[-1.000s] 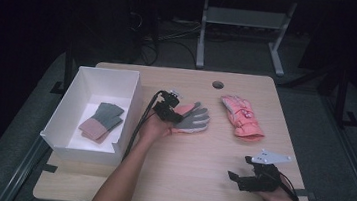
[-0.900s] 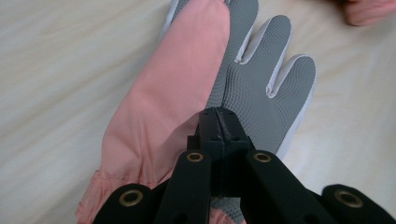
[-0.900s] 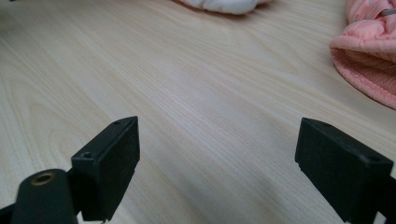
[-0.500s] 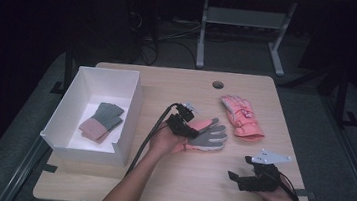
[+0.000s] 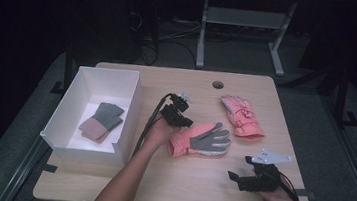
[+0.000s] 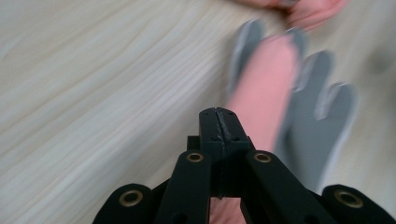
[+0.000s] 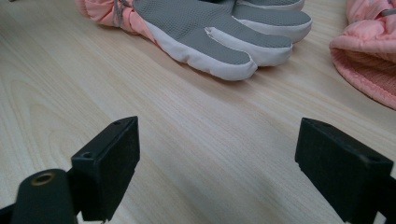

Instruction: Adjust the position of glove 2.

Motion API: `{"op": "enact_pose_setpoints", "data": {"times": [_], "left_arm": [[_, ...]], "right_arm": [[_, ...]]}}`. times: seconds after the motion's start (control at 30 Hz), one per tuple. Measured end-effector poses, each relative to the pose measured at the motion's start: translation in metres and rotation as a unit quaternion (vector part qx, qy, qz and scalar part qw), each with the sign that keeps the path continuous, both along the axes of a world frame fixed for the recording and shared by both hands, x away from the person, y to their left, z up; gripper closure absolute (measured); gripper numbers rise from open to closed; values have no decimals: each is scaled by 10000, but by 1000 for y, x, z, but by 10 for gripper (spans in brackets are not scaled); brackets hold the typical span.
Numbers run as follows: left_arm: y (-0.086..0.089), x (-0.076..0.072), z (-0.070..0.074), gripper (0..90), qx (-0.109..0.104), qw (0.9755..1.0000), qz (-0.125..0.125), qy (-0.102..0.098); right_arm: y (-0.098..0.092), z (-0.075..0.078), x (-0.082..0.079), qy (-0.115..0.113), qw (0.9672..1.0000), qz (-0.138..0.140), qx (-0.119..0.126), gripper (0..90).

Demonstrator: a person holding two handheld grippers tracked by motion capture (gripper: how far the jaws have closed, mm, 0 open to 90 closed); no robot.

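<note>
Two pink winter gloves lie on my pale wooden surface. Farthest left I see the white rectangular box holding a folded grey-and-pink knitted pair. Next comes my left tool, clenched tight with nothing between its jaws, just beside the cuff of the palm-up pink glove with the grey palm. Beyond that, well apart, rests the second pink padded glove. Nearest me on the right, my right tool stands released and empty, facing the grey palm's fingertips.
</note>
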State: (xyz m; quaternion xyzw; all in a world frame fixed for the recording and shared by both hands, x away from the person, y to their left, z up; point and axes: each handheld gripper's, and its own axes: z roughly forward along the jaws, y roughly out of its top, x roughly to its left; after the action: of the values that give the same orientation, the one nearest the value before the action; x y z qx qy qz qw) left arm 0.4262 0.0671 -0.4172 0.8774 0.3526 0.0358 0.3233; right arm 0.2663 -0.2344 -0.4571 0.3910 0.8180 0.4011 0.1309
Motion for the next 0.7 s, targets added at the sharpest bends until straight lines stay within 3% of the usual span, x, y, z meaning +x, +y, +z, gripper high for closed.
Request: {"op": "enact_pose_setpoints", "data": {"times": [0.23, 0.47, 0.5, 0.63, 0.7], "left_arm": [[10, -7, -14, 899, 260, 9996, 7, 114], [15, -25, -15, 899, 244, 9995, -92, 174], [17, -31, -15, 899, 315, 9991, -227, 180], [17, -45, -19, 899, 317, 9986, -308, 282], [17, -56, -20, 899, 237, 9981, -478, 309]], "right_arm": [[-2, 0, 1, -20, 10000, -7, 24, 134], [0, 0, 0, -5, 10000, -11, 8, 134], [0, -1, 0, -7, 10000, -15, 3, 134], [-1, 0, -1, -11, 10000, -56, 1, 134], [-1, 0, -1, 0, 10000, -74, -16, 134]]}}
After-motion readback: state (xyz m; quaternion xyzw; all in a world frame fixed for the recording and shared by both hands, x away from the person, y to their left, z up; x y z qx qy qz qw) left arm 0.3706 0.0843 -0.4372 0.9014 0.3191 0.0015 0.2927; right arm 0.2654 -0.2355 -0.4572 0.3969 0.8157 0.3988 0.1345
